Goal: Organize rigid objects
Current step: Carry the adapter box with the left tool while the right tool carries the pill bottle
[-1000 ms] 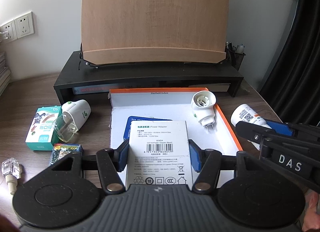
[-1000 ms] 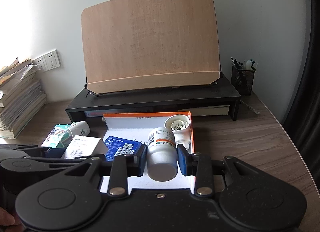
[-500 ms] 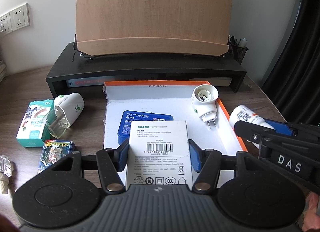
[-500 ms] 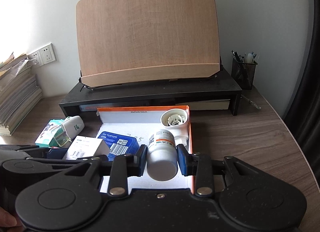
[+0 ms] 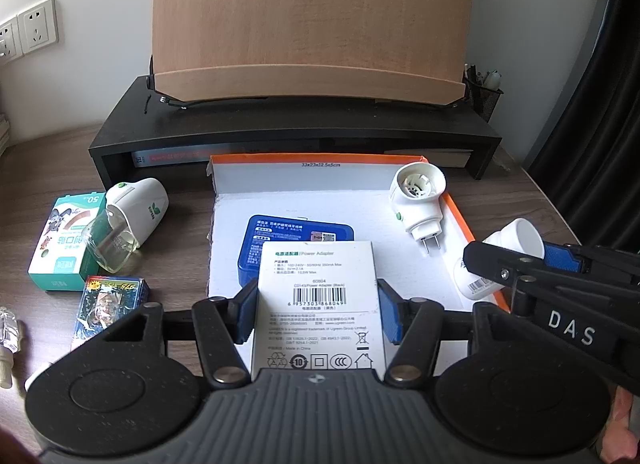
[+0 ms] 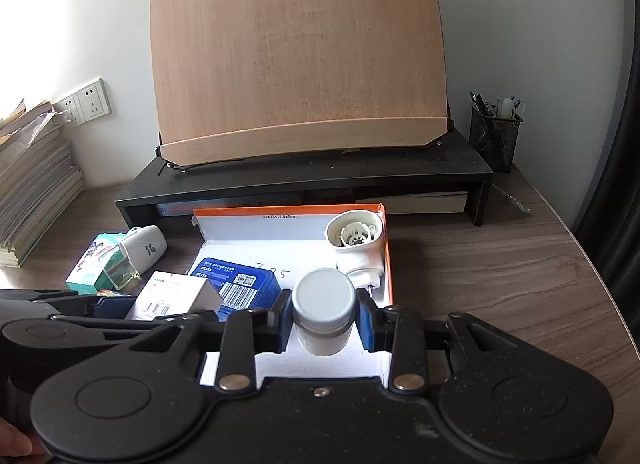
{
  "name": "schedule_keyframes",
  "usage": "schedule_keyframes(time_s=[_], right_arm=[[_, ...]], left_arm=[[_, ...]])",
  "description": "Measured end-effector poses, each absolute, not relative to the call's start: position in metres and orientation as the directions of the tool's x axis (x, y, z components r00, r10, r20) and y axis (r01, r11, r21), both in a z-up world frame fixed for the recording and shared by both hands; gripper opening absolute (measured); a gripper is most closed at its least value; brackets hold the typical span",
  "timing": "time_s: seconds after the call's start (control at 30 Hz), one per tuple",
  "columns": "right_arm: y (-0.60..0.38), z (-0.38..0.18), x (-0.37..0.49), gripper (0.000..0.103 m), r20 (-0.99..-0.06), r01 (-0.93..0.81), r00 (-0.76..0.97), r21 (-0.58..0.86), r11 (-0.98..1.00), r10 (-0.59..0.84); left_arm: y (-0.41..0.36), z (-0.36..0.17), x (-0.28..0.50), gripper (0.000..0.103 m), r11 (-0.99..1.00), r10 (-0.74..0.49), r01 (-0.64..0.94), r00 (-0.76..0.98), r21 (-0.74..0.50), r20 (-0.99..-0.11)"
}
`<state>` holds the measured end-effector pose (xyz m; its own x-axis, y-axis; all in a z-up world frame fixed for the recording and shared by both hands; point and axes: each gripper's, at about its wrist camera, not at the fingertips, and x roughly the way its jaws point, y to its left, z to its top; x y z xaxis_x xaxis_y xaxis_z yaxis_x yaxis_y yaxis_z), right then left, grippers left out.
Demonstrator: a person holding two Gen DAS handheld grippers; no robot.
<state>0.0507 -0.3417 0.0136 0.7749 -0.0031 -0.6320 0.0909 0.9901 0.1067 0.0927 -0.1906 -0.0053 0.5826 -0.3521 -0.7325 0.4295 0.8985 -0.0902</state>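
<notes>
My left gripper [image 5: 318,314] pinches a white adapter box [image 5: 318,304] and my right gripper [image 6: 325,320] pinches a white bottle [image 6: 324,310], both held over the orange-edged tray [image 5: 460,220] at twelve o'clock, seemingly for placing inside.

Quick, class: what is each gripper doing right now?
Left gripper: shut on the white adapter box.
Right gripper: shut on the white pill bottle.
</notes>
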Motion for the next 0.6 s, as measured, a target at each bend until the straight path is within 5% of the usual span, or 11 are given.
schedule_keyframes(time_s=[0.6], right_arm=[[-0.339,0.009,0.067,0.04,-0.645,0.094,0.764,0.102,0.99,-0.006]], left_arm=[[-0.187,-0.009,0.103,0.06,0.894,-0.357,0.439,0.57,-0.093,-0.74]])
